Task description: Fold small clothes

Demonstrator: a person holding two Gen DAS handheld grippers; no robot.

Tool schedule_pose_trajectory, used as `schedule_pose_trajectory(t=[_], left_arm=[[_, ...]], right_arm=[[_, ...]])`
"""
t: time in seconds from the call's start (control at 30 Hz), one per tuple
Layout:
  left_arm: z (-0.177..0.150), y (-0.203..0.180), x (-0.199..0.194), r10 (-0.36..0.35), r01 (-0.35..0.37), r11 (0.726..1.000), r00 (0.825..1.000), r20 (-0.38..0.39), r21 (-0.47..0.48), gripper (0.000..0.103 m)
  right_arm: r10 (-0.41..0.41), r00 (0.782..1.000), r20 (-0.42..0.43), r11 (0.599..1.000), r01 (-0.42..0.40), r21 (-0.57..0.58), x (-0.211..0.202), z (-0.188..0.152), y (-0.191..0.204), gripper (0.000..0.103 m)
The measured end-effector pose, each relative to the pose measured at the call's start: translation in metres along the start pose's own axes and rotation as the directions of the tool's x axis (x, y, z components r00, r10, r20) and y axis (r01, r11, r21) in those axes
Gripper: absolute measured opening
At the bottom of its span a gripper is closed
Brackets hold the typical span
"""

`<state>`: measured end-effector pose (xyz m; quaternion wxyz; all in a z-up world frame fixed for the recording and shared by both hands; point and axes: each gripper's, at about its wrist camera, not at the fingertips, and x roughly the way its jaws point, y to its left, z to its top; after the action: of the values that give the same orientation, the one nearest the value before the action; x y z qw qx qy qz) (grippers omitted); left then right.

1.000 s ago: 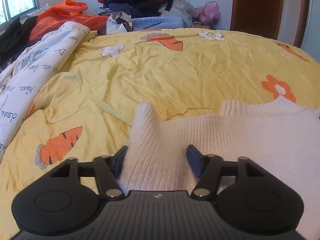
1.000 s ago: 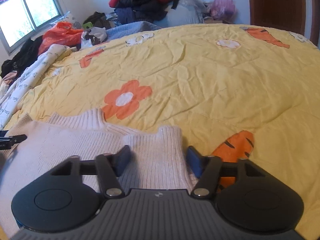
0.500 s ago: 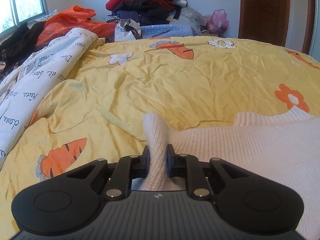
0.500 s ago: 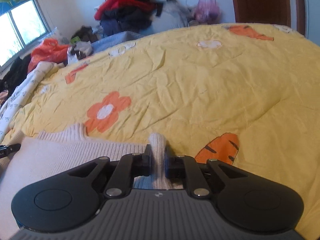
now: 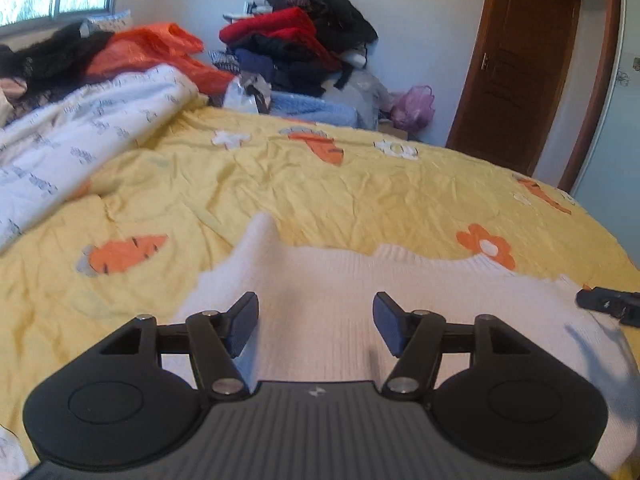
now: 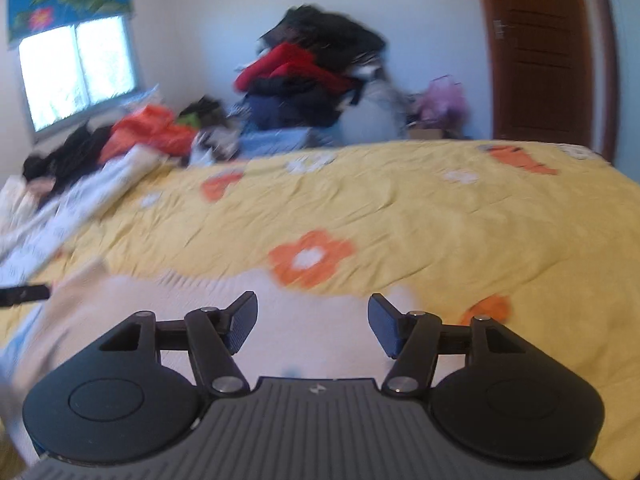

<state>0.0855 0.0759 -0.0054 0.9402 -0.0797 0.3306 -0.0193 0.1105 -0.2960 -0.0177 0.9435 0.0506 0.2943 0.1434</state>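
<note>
A cream ribbed knit sweater [image 5: 360,280] lies flat on the yellow bedspread [image 5: 320,188], its collar on the far side. My left gripper [image 5: 316,322] is open and empty above the sweater's left part. The sweater also shows, blurred, in the right wrist view [image 6: 168,312]. My right gripper [image 6: 312,326] is open and empty above its right part. The tip of the right gripper shows at the right edge of the left wrist view [image 5: 608,304].
A white printed quilt [image 5: 80,136] lies bunched along the bed's left side. A pile of clothes [image 5: 300,52] and an orange bag [image 5: 152,52] sit beyond the bed. A brown door [image 5: 516,68] stands at the back right.
Both grippers were shut on pinched folds of the sweater half a second ago. Both have since opened and let go, and the sweater lies flat. The right view is blurred by motion.
</note>
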Motion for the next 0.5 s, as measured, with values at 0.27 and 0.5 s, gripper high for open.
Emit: schedule_pose_trajectory(t=[0.27, 0.5], left_arm=[[-0.028, 0.006, 0.031, 0.055, -0.057, 0.997, 0.998, 0.029, 0.047, 0.067], [-0.046, 0.018, -0.039, 0.056, -0.042, 0.992, 0.992, 0.112, -0.118, 0.071]], right_arm=[[-0.059, 0.998, -0.034, 0.997, 0.057, -0.059, 0.025, -0.030, 0.009, 0.075], [-0.060, 0.998, -0.027, 0.997, 0.058, -0.059, 0.023, -0.033, 0.011, 0.079]])
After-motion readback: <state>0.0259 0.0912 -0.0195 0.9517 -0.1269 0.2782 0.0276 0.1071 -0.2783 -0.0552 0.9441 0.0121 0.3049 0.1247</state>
